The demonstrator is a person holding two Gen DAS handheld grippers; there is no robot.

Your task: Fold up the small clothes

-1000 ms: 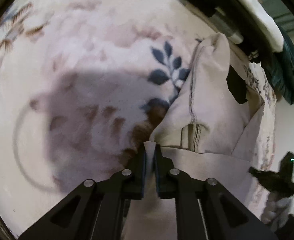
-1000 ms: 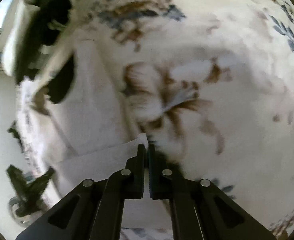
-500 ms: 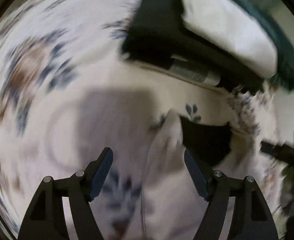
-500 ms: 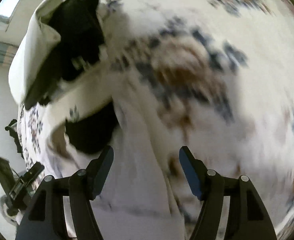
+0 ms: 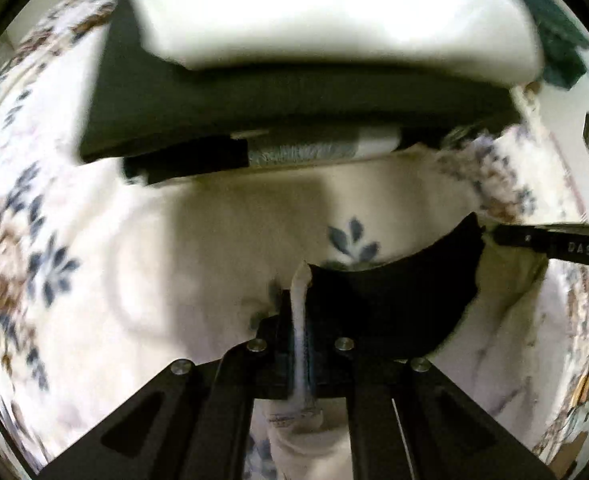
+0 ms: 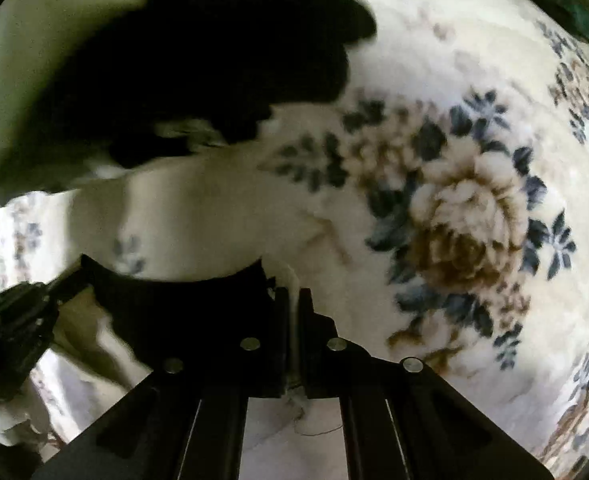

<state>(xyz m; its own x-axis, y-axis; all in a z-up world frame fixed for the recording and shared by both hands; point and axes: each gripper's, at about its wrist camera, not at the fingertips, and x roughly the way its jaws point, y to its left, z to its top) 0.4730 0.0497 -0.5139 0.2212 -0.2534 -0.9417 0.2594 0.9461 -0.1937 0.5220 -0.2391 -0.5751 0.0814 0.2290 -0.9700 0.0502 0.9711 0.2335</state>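
A small cream garment point(image 5: 506, 320) with a black waistband point(image 5: 394, 300) lies on a floral bedspread point(image 5: 74, 240). My left gripper point(image 5: 299, 300) is shut on the left end of the waistband edge; a cream fold stands between its jaws. My right gripper point(image 6: 292, 300) is shut on the right end of the same black band point(image 6: 182, 304), with a thin cream edge between its jaws. In the right wrist view the garment point(image 6: 94, 344) hangs to the lower left. The other gripper shows as a black bar at the right of the left wrist view point(image 5: 554, 244).
A stack of folded clothes sits close ahead: a black piece point(image 5: 254, 108) under a white one point(image 5: 334, 12), with a grey item point(image 5: 318, 148) beneath. The same stack fills the upper left of the right wrist view point(image 6: 174, 60). The bedspread's large flower point(image 6: 466, 216) lies to the right.
Both grippers let go of the folded edge, opened wide, moved forward towards the stack, and have now shut on the two ends of the black waistband.
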